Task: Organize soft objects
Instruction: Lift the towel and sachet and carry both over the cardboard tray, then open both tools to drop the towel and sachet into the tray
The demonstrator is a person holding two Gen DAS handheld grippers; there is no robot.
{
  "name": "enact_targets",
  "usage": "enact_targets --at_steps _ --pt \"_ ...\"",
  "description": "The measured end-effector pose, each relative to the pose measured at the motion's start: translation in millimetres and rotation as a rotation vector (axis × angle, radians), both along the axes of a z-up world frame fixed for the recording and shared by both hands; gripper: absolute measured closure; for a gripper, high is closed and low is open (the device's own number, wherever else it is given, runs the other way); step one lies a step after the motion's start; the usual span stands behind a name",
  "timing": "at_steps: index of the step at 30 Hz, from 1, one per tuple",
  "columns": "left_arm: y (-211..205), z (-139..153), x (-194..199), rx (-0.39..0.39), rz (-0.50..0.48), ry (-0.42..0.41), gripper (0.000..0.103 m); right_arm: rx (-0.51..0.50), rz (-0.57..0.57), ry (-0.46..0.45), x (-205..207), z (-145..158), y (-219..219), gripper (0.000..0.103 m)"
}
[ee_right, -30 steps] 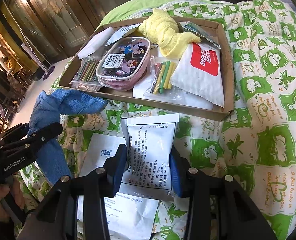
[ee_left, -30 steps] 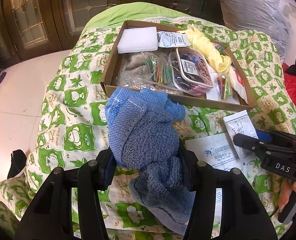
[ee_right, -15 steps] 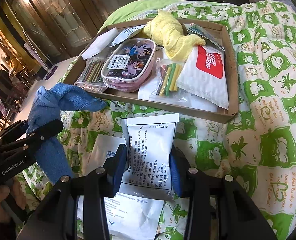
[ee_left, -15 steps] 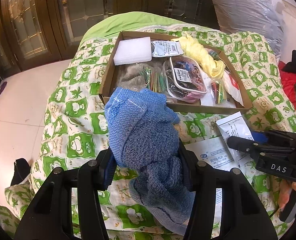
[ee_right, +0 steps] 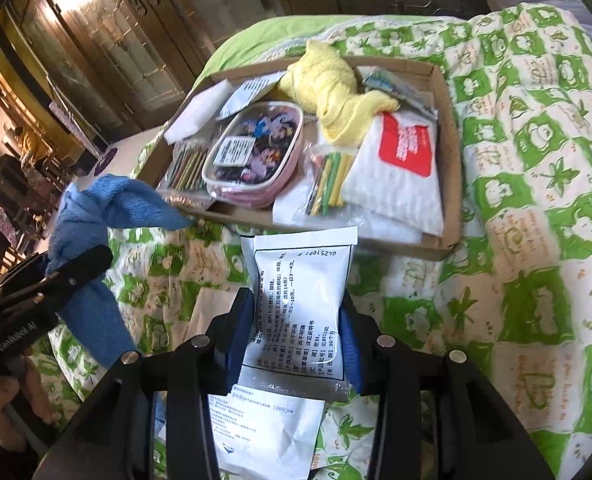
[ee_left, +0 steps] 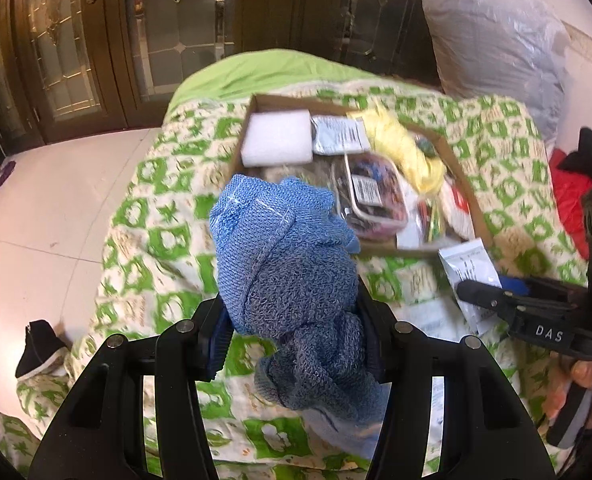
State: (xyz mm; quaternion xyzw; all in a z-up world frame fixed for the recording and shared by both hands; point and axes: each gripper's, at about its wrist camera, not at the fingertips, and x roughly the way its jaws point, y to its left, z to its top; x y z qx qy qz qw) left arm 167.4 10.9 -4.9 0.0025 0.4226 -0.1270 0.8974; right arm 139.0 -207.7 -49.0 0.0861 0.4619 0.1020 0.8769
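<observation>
My left gripper (ee_left: 291, 332) is shut on a bunched blue knit towel (ee_left: 283, 272) and holds it in the air above the bed, in front of the cardboard tray (ee_left: 462, 176). The towel also shows at the left of the right wrist view (ee_right: 95, 208). My right gripper (ee_right: 296, 332) is shut on a white printed pouch (ee_right: 304, 296), held just in front of the tray's near wall (ee_right: 440, 246). The tray holds a yellow towel (ee_right: 336, 96), a pink pencil case (ee_right: 255, 148), bagged pencils (ee_right: 330, 184), a white bag with a red label (ee_right: 400, 172) and a white foam block (ee_left: 277, 142).
The bed wears a green and white patterned quilt (ee_right: 536, 160). A white leaflet (ee_right: 263, 432) lies on it under the right gripper. A large plastic-wrapped bundle (ee_left: 496, 48) sits behind the tray. Red cloth (ee_left: 568, 200) lies at the right. Tiled floor (ee_left: 35, 220) and a black shoe (ee_left: 39, 344) are left of the bed.
Both grippers have risen and pulled back a little from the tray, with the blue towel and the pouch still held. The view is blurred from motion.
</observation>
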Motion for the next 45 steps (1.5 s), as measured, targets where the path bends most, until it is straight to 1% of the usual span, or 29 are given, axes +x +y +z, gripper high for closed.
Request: enact_targets --at_steps 4,7,13,16,18,21,24,27,30,32,35,37,40,42,45 --pt "2 9 11 -0.026 0.002 0.008 0.050 0.020 -0.019 -0.014 3 7 -7 0.063" --pt "-4 19 23 -0.022 -0.011 -0.001 0.050 0.032 -0.032 -0.026 5 11 -11 0.063" --pt "-31 52 55 -0.008 -0.065 -0.055 0.050 0.048 -0.050 -0.039 7 16 -19 0.063" --pt "-48 66 76 0.027 -0.086 -0.090 0.050 0.051 -0.056 -0.043 7 17 -21 0.063" --pt "-57 68 90 0.054 -0.092 -0.101 0.050 0.057 -0.061 -0.044 7 18 -24 0.063" --pt "-67 58 112 0.090 -0.092 -0.070 0.050 0.068 -0.072 -0.043 10 19 -29 0.063" --pt "-70 36 130 0.120 -0.092 -0.006 0.050 0.080 -0.085 -0.043 13 20 -35 0.063" --pt "-70 14 138 0.157 -0.087 0.028 0.050 0.095 -0.114 -0.048 20 27 -45 0.063" --pt "-66 -3 147 0.159 -0.071 0.059 0.050 0.113 -0.135 -0.041 35 37 -54 0.063" --pt "-65 -10 151 0.152 -0.064 0.066 0.050 0.098 -0.132 -0.040 45 45 -53 0.063" --pt "-68 -13 155 0.163 -0.067 0.061 0.050 0.049 -0.097 -0.036 66 53 -40 0.062" --pt "-71 -12 156 0.171 -0.071 0.051 0.050 0.034 -0.078 -0.028 80 51 -30 0.062" --pt "-72 -12 157 0.171 -0.065 0.046 0.050 0.036 -0.067 -0.025 100 46 -18 0.062" --pt "-72 -13 158 0.170 -0.056 0.048 0.048 0.035 -0.062 -0.032 108 41 -10 0.062" --pt "-70 -12 157 0.150 -0.064 0.041 0.046 0.037 -0.051 -0.049 116 35 -2 0.059"
